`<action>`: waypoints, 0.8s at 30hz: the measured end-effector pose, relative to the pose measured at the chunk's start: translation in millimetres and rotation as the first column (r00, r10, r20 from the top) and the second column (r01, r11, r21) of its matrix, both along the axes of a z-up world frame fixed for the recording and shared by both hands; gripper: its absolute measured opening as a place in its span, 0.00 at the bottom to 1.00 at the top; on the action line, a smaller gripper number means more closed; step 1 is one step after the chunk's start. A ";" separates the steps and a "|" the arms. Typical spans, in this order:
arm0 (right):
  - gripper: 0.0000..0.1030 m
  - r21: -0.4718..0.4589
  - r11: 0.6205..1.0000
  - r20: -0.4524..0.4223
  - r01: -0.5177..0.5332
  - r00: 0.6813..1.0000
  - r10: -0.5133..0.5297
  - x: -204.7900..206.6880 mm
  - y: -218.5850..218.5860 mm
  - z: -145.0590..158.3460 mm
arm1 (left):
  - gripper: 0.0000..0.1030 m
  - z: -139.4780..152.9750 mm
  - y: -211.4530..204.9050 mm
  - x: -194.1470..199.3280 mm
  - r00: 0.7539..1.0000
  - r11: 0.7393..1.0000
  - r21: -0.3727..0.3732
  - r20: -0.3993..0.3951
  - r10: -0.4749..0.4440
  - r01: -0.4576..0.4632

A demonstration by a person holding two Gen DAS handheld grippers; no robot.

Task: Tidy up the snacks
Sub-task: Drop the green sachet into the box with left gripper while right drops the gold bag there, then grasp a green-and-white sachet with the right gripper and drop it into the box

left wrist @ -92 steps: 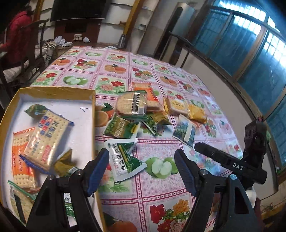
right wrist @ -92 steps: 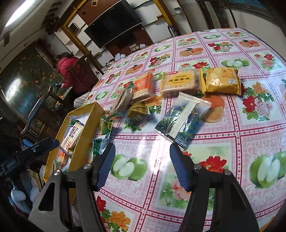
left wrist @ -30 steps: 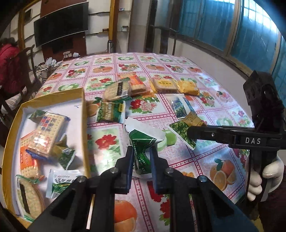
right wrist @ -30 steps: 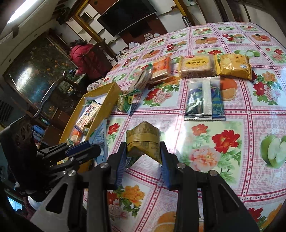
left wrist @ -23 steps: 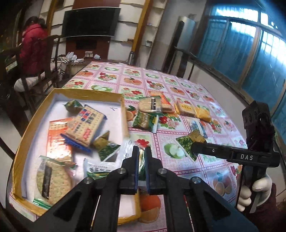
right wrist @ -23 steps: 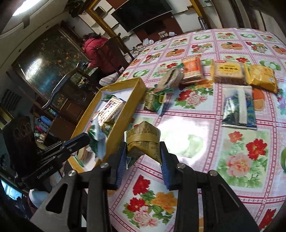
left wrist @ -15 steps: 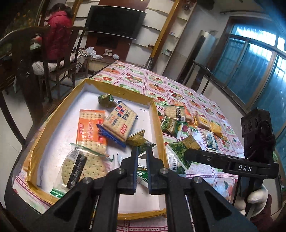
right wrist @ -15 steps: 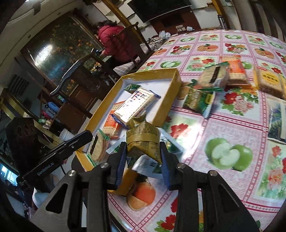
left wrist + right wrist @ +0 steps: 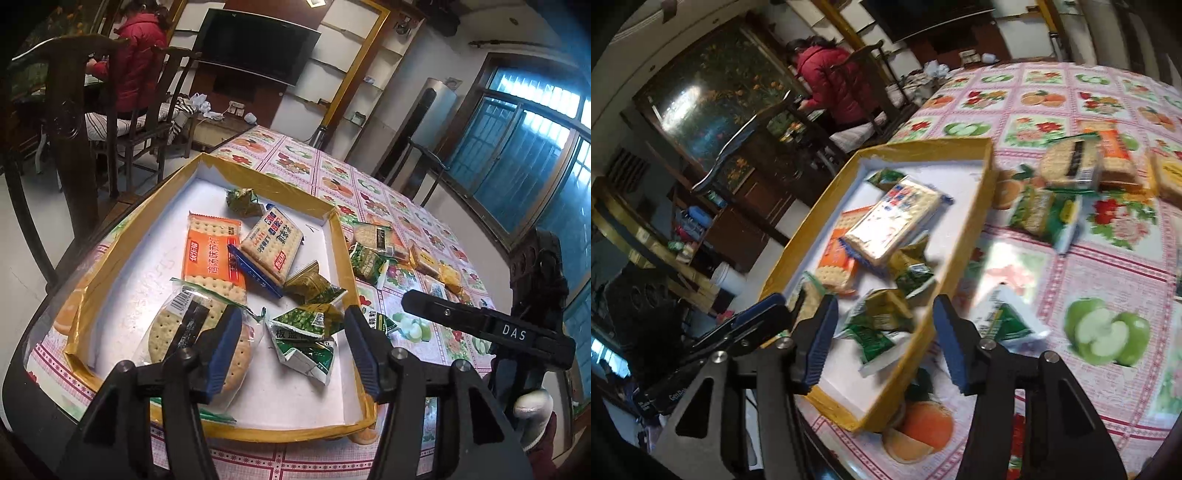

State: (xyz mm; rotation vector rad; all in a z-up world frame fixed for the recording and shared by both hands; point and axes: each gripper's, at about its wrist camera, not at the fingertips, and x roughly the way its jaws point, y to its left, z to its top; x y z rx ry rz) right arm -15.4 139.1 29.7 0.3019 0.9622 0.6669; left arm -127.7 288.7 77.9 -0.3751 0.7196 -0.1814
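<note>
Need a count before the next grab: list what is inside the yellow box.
Inside the yellow box: an orange cracker pack, a blue-edged cracker pack, a round cracker pack, and several small green and gold packets. Anything beneath the overlapping packs is hidden.

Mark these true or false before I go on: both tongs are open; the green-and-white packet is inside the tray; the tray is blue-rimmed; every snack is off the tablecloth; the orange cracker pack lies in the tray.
1. Both tongs are open. True: left tongs and right tongs hold nothing.
2. The green-and-white packet is inside the tray. True.
3. The tray is blue-rimmed. False: its rim is yellow.
4. Every snack is off the tablecloth. False: a green snack bag and others lie on it.
5. The orange cracker pack lies in the tray. True.
</note>
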 end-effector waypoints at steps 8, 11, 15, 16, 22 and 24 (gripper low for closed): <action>0.65 -0.209 0.967 -0.049 0.147 0.986 -0.161 4.3 -13.8 -32.5 | 0.56 0.1 -6.7 -2.5 1.000 1.000 0.000 0.007 -0.009 0.009; 0.64 -0.279 0.950 -0.041 0.139 0.987 -0.156 9.7 1.8 -45.4 | 0.56 3.7 -1.8 -6.0 1.000 1.000 0.003 0.015 0.002 -0.003; 0.32 -0.236 0.963 -0.043 0.134 0.988 -0.148 8.6 -4.4 -49.4 | 0.58 7.0 10.1 -8.8 0.999 0.999 -0.016 0.031 0.034 -0.034; 0.31 -0.226 0.965 -0.041 0.133 0.989 -0.146 7.4 -7.3 -48.2 | 0.58 7.0 12.3 -8.0 0.999 0.999 -0.023 0.032 0.039 -0.038; 0.27 -0.198 0.971 -0.016 0.133 0.990 -0.139 -3.7 -14.9 -35.8 | 0.58 2.6 20.6 -3.4 0.998 0.998 -0.039 0.012 0.056 -0.056; 0.26 -0.177 0.974 0.003 0.144 0.989 -0.146 -7.6 -19.7 -28.1 | 0.58 1.9 22.6 -3.0 0.998 0.998 -0.038 0.009 0.058 -0.058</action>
